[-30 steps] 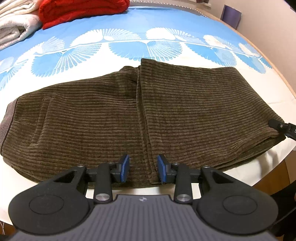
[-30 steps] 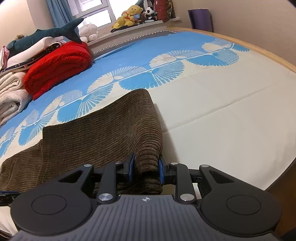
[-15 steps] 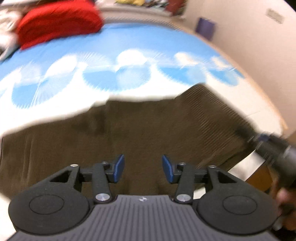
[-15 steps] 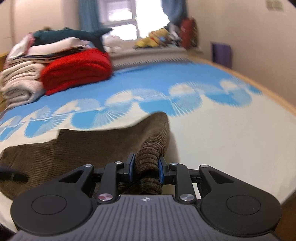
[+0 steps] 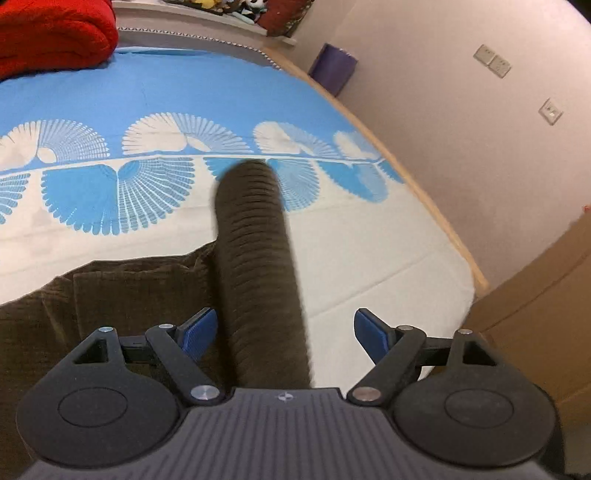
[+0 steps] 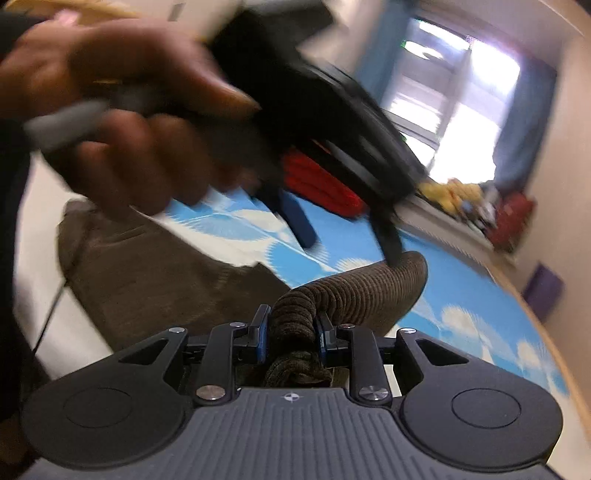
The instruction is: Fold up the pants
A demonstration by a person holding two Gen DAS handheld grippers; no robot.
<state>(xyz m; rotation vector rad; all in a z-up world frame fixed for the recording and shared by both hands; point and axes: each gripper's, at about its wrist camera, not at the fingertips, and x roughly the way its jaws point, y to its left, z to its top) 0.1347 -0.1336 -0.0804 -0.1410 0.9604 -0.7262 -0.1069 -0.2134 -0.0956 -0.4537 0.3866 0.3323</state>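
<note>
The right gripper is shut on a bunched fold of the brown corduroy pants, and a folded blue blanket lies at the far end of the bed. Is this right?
Not fully. The blanket at the far end of the bed is red, not blue; the left wrist view shows it clearly. The rest holds: in the right wrist view the right gripper is shut on a bunched fold of the brown corduroy pants.

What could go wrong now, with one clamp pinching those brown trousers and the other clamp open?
Only the right gripper pinches the trousers; the bunched cloth could slip out. The left gripper is opening with the lifted fold between its pads, unpressed, so the fold may sag unevenly. Both tools are close and could collide.
</note>
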